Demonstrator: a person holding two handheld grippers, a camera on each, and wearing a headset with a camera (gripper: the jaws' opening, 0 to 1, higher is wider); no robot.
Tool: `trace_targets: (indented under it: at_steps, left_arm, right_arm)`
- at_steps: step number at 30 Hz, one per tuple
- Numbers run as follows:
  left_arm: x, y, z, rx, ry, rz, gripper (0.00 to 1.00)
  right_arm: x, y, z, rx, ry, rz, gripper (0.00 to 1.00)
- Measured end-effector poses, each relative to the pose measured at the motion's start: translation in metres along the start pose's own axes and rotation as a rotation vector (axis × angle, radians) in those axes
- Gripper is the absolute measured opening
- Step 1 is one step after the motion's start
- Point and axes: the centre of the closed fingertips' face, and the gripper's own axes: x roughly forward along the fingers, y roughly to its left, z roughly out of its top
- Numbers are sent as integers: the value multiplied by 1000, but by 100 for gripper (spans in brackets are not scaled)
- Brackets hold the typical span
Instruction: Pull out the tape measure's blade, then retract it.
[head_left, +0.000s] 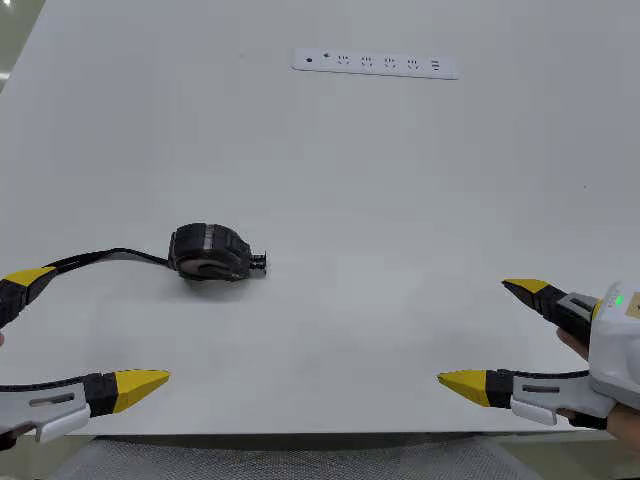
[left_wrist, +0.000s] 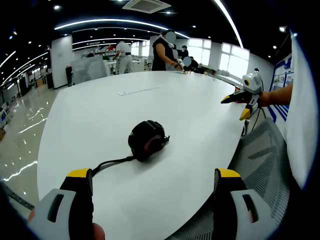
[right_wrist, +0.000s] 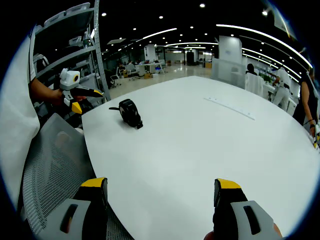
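Head view. A white worktop (head_left: 400, 200) carries a black tape measure (head_left: 208, 252), which lies left of centre, nearer the front edge than the far one. Its end hook (head_left: 260, 262) points right; the blade appears to be wound in, though the detail is too small to be sure. A black wrist strap (head_left: 100, 258) trails left from the case along the surface. A white power strip (head_left: 375, 63) lies near the far edge.

The left gripper (head_left: 100, 325) is at the lower left with its yellow-tipped fingers (head_left: 135, 383) spread wide, holding nothing and touching nothing. The strap passes just beside the upper fingertip. The right gripper (head_left: 478, 331) is at the lower right, well apart from the tape measure, its fingers likewise spread wide and empty.

Left gripper view. The left gripper (left_wrist: 154, 175) is parted wide, and the tape measure (left_wrist: 146, 140) lies ahead between the two fingers, untouched. The strap (left_wrist: 112, 162) runs toward the left finger. The right gripper (left_wrist: 233, 108) is at the worktop's right edge.

Right gripper view. The right gripper (right_wrist: 161, 183) is wide apart above the bare worktop edge. The tape measure (right_wrist: 130, 112) lies far ahead to the left, near the left gripper (right_wrist: 89, 100).
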Motion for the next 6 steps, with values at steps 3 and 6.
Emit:
trace_targets:
  at_steps: [3,6]
  left_arm:
    - [0,0,-1,6,6,-2,99]
    - [0,0,-1,-12,2,-6,99]
  right_arm:
    - [-1,1,2,-4,-2,-1,88]
    - [-1,0,1,-4,2,-3,88]
